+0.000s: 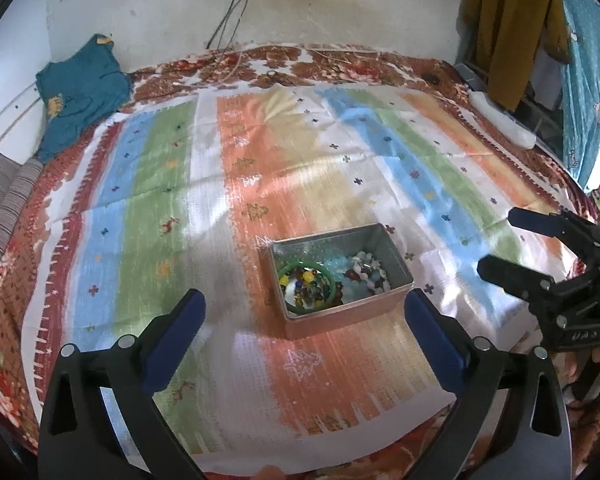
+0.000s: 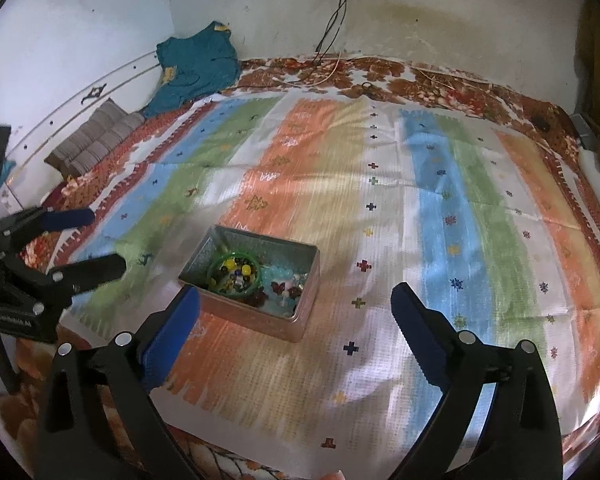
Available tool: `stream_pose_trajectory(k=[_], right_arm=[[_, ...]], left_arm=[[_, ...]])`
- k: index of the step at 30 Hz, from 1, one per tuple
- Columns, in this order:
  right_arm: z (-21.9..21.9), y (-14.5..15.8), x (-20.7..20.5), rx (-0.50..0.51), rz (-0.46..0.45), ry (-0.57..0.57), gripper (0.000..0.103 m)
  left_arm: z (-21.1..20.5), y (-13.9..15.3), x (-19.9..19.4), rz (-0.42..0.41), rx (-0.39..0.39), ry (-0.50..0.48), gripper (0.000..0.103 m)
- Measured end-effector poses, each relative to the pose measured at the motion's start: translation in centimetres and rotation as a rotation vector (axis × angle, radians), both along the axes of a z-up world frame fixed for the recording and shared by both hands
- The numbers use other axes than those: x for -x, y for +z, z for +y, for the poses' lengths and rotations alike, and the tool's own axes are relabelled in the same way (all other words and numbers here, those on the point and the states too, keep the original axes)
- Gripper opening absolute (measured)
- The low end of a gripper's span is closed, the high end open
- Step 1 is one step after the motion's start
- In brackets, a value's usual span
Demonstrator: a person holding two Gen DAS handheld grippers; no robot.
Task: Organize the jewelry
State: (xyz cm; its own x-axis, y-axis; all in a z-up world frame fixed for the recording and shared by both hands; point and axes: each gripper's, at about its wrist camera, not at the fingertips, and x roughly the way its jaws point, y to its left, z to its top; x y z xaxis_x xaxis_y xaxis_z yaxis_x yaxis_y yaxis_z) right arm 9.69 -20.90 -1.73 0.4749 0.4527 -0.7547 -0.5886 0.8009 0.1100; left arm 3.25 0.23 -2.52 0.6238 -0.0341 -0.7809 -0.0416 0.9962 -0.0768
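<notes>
Nearest in each wrist view, both grippers are seen spread wide with nothing between the blue pads: the left gripper is held over the cloth just short of the tin, the right gripper likewise, a little to the tin's right. No earlier picture is available, so motion is not noted. Just beyond the pads, the tin is seen resting on the striped cloth that covers the bed, on an orange band, lid off, open side up. Its long axis is judged to run obliquely across the cloth stripes, the near corner pointing toward the grippers. Inside, a green bangle lies flat at the left end over mixed coloured beads; pale blue and white-and-dark beads fill the right end. Whether these are strung or loose cannot be told. The bangle is judged stiff, light and smooth, best taken across its rim where it clears the wall; the beads are judged small, slippery and prone to rolling or spilling. The tin is judged thin-walled and light, likely to slide if nudged; a hold across one short wall is advised. Farther off, a teal garment lies by the wall.
</notes>
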Motion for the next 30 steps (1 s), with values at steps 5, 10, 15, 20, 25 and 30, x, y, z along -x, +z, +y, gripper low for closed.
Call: stream_pose_trajectory(k=[5,10,15,20,25,30], right_arm=[[-0.1,0.0,0.3,-0.016,-0.001,0.001,0.097],[-0.6,0.2,0.5,-0.038,-0.007,-0.004,0.097],[-0.9,0.3,0.5,-0.044,-0.008,-0.009,0.097],[-0.9,0.3,0.5,-0.042,-0.008,-0.007,0.097],[-0.8,0.3,0.5,-0.044,-0.007,-0.009,0.097],[-1.1,0.5,0.7,-0.057,-0.025,-0.02,0.097]], left_arm=[[0.2,0.4,0.4,-0.024,0.011,0.0,0.098],[-0.3,0.4,0.5,-0.033,0.002,-0.021,0.098],[-0.4,0.5,0.7,-0.046,-0.009,-0.018,0.098],[-0.3,0.6,0.7,-0.051,-0.009,-0.018,0.098],[-0.6,0.8,0.8,-0.062,-0.017,-0.042,0.098],[-0.7,0.9,0.9,-0.071,-0.017,-0.044,0.098]])
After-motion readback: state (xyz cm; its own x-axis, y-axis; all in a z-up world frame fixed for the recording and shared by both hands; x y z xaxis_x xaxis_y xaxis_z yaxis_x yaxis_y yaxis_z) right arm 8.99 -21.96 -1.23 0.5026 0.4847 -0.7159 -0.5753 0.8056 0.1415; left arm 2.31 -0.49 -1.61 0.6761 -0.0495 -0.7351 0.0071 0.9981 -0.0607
